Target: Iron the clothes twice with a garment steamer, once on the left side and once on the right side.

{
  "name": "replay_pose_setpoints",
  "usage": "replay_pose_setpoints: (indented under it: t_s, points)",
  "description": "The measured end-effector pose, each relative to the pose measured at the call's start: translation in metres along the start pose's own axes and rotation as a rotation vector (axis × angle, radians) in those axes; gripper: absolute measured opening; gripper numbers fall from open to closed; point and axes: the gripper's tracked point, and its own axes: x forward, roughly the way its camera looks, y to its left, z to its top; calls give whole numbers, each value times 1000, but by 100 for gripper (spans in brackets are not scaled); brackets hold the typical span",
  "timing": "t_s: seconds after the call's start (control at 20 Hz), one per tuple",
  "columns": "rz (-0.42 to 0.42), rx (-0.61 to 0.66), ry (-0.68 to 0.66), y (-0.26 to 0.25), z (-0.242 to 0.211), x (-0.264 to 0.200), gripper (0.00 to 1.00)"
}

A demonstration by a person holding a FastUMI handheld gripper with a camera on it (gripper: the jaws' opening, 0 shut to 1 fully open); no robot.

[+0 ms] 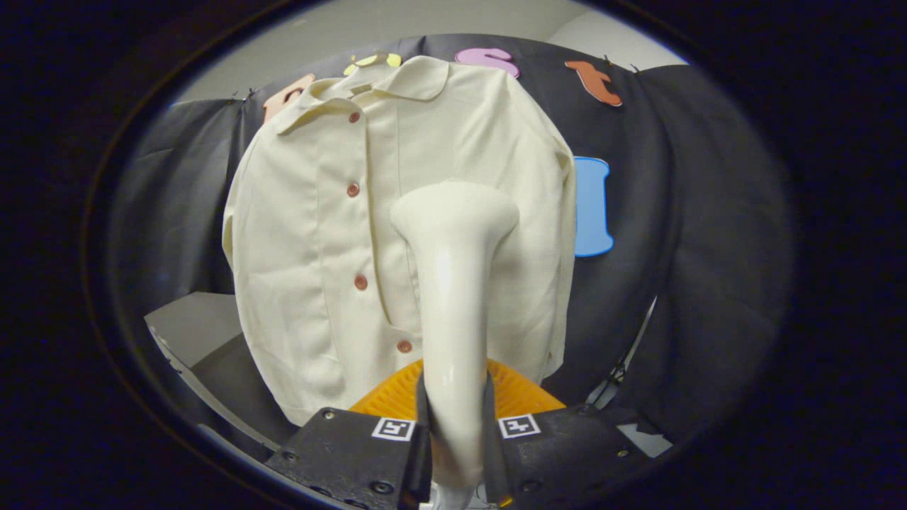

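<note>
A cream button-up shirt [312, 234] with a collar and reddish buttons hangs upright against the booth's black wall. My gripper [453, 414] is shut on the handle of a cream garment steamer [453, 283], which rises straight ahead from between the fingers. The steamer's wide head [455, 212] lies against the shirt's front just right of the button row, about mid-chest. The lower right part of the shirt is hidden behind the steamer's handle.
A grey table surface [191, 326] lies low to the left of the shirt. A thin cord [623, 361] runs down the black cloth at the lower right. A white wall [397, 21] shows above the cloth.
</note>
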Motion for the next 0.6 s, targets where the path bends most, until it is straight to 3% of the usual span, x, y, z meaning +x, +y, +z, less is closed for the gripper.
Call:
replay_pose_setpoints:
  t_s: [0.6]
  points:
    - [-22, 48, 252, -13, -156, -16, 29]
